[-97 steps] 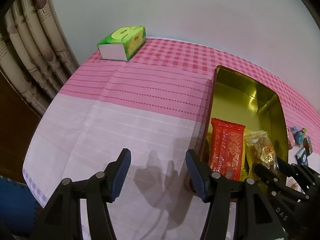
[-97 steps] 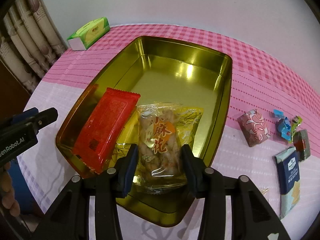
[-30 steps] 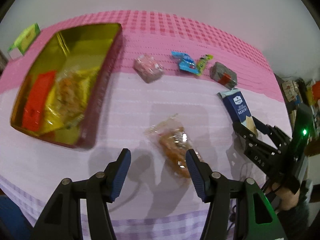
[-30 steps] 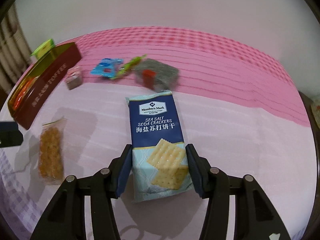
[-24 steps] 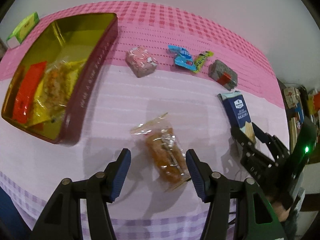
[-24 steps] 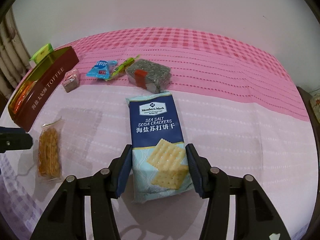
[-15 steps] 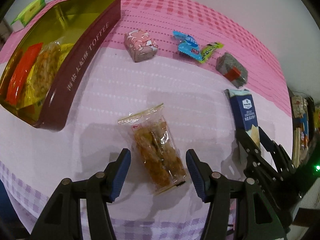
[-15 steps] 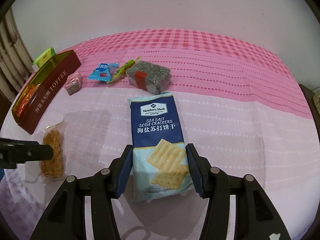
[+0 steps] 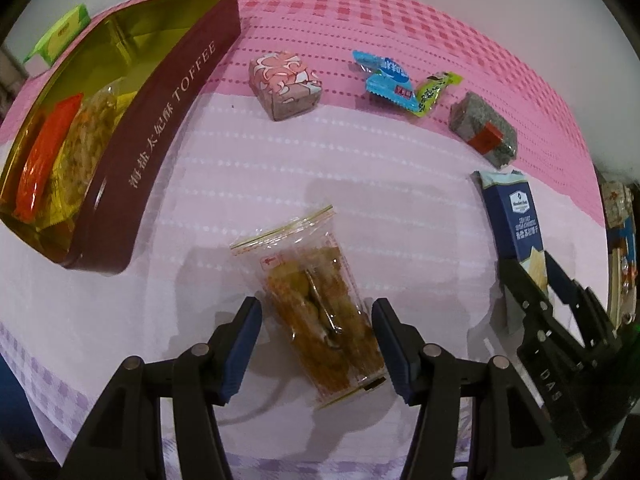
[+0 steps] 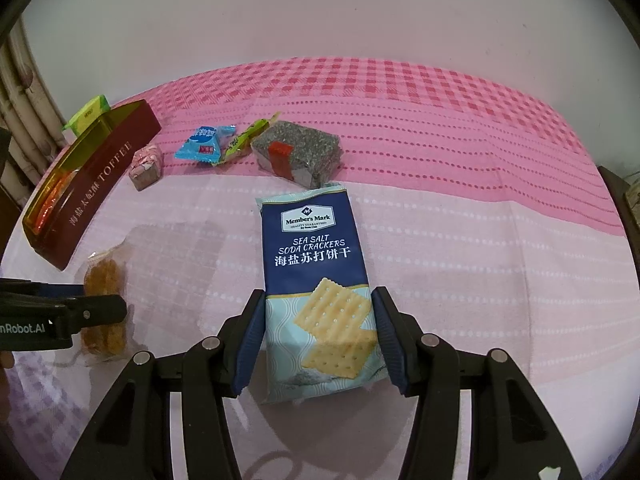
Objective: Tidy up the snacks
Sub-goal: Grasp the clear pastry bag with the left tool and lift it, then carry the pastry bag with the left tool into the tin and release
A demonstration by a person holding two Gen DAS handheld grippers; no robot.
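Clear crinkly pack of fried snacks lies flat on the tabletop, between the left gripper's spread jaws. Glossy sea salt soda crackers packet sits between the right gripper's spread jaws. Gold-lined toffee tin stands left on the woven pink checked tablecloth; plain wall behind.

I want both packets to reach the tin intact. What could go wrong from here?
1. The left claw straddles the clear plastic packet of brown fried snacks; closing hard could crush them.
2. The right claw brackets only the near end of the long blue soda cracker packet, so it may droop when lifted.
3. The dark red toffee tin with gold interior already holds packets at its near end, so new ones may pile up.
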